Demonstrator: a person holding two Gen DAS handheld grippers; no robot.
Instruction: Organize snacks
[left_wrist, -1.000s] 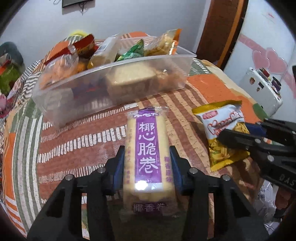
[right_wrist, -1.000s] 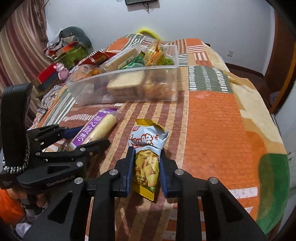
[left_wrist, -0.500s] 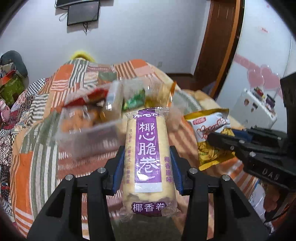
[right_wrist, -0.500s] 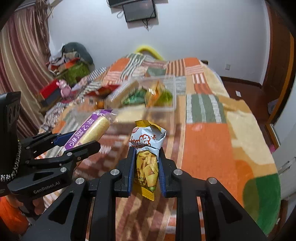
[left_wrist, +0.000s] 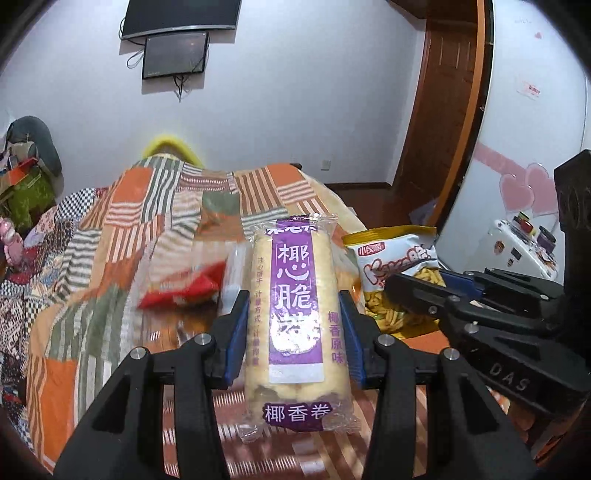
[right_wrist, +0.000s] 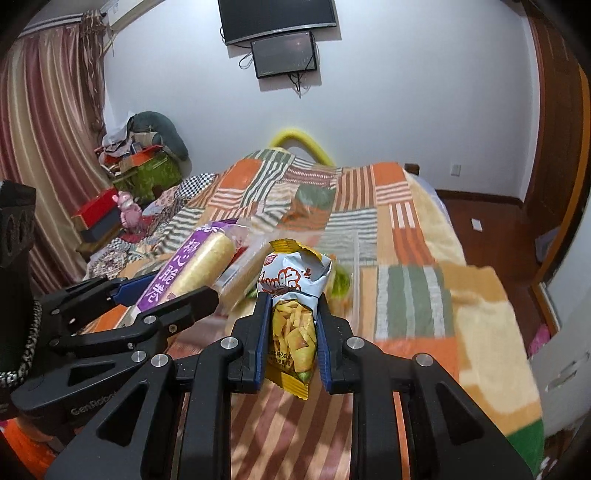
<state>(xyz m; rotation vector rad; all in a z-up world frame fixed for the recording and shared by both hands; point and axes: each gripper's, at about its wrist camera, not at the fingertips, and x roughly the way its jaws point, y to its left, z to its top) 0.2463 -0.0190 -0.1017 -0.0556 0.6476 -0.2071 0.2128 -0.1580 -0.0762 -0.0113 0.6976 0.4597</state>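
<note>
Your left gripper (left_wrist: 293, 328): jaws closed on the purple-labelled wafer roll pack (left_wrist: 295, 295), pads pressing its long sides, pack upright and lifted clear of the patchwork bedspread (left_wrist: 122, 229). Your right gripper (right_wrist: 291, 332): jaws pinched tight on the lower half of the yellow-and-white chip bag (right_wrist: 293, 295), top crumpled above the pads. Both packs held side by side, near each other, not touching. Beyond them, blurred, the clear bin (right_wrist: 347, 266) with other snacks sits on the bed; a red packet (left_wrist: 181, 288) shows inside.
</note>
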